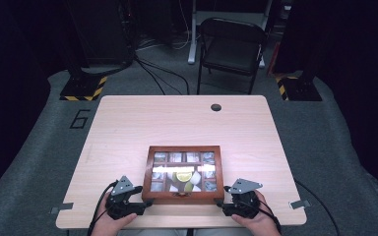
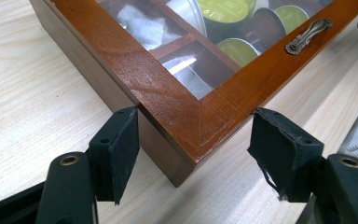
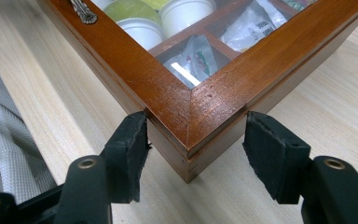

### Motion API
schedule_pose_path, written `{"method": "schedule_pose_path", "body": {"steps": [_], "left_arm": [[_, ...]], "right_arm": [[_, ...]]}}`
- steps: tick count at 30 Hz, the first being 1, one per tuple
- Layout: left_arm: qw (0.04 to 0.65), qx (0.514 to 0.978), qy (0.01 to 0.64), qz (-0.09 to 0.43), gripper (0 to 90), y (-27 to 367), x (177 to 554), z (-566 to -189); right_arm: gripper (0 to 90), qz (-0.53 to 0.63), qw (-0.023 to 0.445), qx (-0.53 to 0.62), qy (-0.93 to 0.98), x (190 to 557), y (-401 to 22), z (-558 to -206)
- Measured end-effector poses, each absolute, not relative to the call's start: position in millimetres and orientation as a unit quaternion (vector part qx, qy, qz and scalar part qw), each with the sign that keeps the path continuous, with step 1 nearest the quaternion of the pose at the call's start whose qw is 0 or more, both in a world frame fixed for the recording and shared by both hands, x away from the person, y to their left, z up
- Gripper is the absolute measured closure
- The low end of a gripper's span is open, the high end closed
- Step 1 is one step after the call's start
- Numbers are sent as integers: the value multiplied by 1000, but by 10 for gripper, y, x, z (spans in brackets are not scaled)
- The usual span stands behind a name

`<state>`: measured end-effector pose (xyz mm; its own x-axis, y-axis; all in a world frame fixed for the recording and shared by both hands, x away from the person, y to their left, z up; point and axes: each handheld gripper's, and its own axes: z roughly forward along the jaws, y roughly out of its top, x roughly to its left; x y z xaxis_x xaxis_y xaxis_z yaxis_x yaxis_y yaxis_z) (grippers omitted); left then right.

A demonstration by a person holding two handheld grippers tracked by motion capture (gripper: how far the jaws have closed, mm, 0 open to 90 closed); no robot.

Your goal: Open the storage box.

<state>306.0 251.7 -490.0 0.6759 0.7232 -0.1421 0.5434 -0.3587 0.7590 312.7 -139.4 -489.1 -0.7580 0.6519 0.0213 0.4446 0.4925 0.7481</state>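
Note:
A brown wooden box (image 1: 183, 148) with a glass lid lies at the near middle of the table (image 1: 177, 118). Its compartments hold tea bags and green-topped capsules (image 2: 226, 9). A small metal handle (image 2: 307, 35) sits on the front of the lid frame. My left gripper (image 1: 145, 196) straddles the box's near left corner (image 2: 168, 98). The tips of both pads (image 2: 123, 144) touch the two sides that meet there. My right gripper (image 1: 222, 197) straddles the near right corner (image 3: 214, 102) the same way, its pads (image 3: 270, 154) against the box walls. The box rests flat on the table.
A folding chair (image 1: 231, 46) stands beyond the table's far edge. The tabletop has a cable hole (image 1: 216, 107) near its back. Stand bases with yellow-black stripes (image 1: 81, 88) and loose cables lie on the grey floor. White ribbed fabric (image 3: 4, 140) hangs just past the table's near edge.

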Motion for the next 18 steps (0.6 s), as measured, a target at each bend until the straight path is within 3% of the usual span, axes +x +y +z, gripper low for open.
{"method": "schedule_pose_path", "body": {"steps": [18], "left_arm": [[393, 826, 388, 110, 376, 2491, 3059, -4918]], "right_arm": [[421, 389, 141, 314, 854, 3127, -1390, -4872]]}}
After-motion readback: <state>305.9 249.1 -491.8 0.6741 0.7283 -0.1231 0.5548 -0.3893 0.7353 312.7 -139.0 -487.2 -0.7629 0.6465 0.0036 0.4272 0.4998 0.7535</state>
